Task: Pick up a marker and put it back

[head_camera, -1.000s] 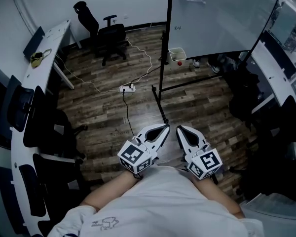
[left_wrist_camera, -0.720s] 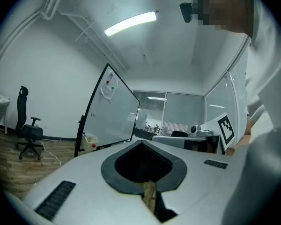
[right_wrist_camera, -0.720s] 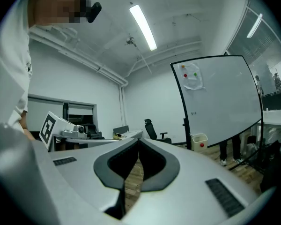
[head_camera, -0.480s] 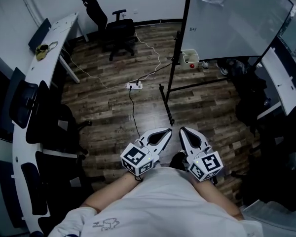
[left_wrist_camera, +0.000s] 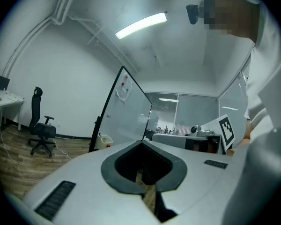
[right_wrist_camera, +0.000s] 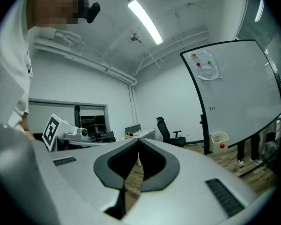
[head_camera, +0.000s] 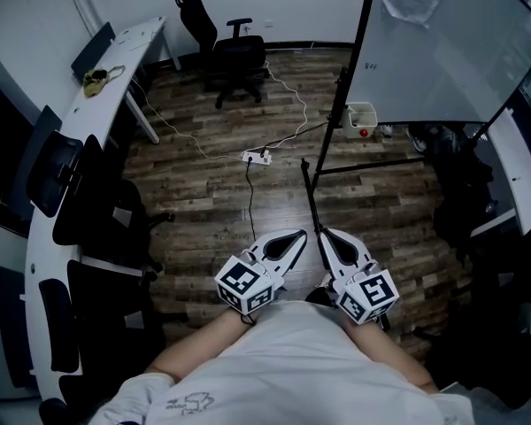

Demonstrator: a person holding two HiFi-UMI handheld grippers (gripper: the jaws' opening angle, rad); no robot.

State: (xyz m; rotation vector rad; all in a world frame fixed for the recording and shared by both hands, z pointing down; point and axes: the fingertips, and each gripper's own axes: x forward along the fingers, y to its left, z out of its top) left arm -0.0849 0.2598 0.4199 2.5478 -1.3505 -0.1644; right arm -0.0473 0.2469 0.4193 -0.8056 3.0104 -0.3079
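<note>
Whiteboard nearer, left gripper, right gripper still shut

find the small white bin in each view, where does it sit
Head view: white bin upper centre-right, on the floor by the board's stand.
Left gripper view: left of centre, at the board's foot.
Right gripper view: right of centre, under the board.
Shared landmark: the whiteboard.

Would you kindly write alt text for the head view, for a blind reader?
Seen from above, a person holds the left gripper and right gripper, both shut and empty, over a wooden floor. A whiteboard stands ahead at right, an office chair farther left.
</note>
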